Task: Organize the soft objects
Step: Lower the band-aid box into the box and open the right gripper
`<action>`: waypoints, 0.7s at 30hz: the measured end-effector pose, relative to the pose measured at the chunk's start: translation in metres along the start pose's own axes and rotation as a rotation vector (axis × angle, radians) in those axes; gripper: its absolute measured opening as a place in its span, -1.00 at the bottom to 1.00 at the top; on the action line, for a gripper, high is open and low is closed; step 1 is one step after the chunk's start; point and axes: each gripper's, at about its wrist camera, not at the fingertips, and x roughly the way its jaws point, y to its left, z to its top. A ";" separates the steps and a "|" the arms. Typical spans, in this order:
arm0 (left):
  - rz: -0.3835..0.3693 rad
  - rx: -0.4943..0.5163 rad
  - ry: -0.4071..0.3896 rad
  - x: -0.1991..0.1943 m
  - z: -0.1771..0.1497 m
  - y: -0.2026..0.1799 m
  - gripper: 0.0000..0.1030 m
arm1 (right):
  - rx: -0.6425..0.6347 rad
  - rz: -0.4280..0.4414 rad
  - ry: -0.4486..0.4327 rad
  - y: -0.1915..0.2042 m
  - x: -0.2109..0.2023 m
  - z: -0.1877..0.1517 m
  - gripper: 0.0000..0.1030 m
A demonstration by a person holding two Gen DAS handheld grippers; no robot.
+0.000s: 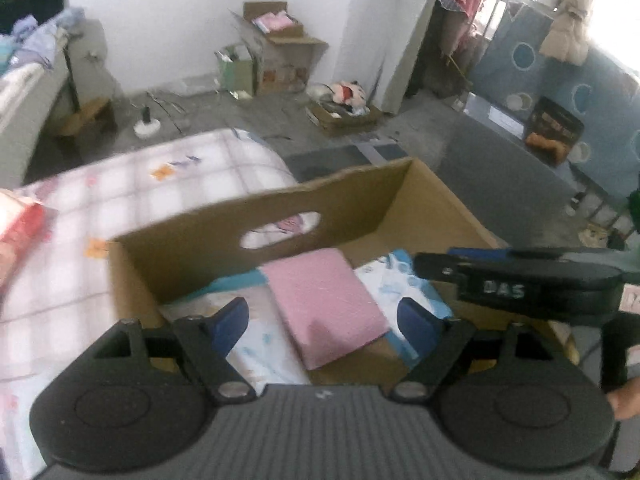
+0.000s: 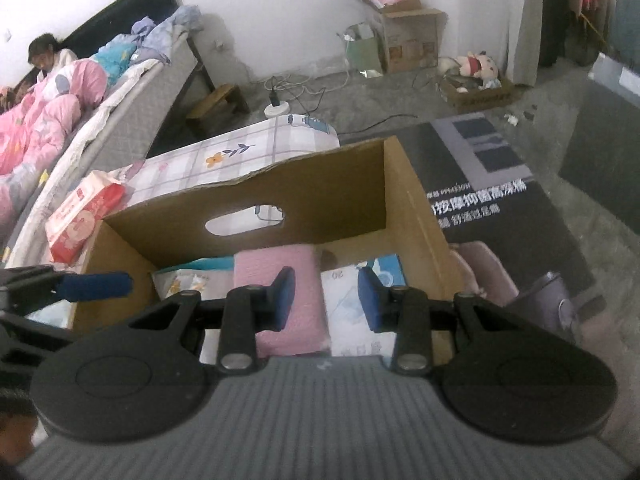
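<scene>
Left of the cardboard box (image 2: 256,196), red tissue pack (image 2: 82,216) on checked bedding. Inside the box, pink pack (image 1: 326,304) between white-and-blue packs. Above the box, left gripper (image 1: 324,320) and right gripper (image 2: 328,300), both spread wide, grasping nothing.

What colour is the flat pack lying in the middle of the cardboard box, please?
Pink, clearest in the left wrist view.
</scene>
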 end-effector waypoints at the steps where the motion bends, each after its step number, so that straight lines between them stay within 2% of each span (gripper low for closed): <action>1: 0.011 0.002 -0.007 -0.005 -0.001 0.003 0.60 | 0.010 0.012 0.001 0.002 -0.004 0.000 -0.33; 6: 0.051 -0.019 -0.041 -0.035 -0.005 0.028 0.60 | 0.083 0.100 0.036 -0.002 -0.020 -0.011 -0.33; 13: 0.072 -0.071 -0.113 -0.102 -0.035 0.072 0.70 | 0.145 0.126 0.136 0.005 -0.031 -0.037 -0.33; 17: 0.097 -0.103 -0.163 -0.140 -0.066 0.098 0.75 | 0.096 0.046 0.220 0.010 -0.019 -0.056 -0.29; 21: 0.140 -0.142 -0.196 -0.167 -0.102 0.124 0.79 | 0.058 -0.060 0.309 0.007 0.012 -0.067 -0.29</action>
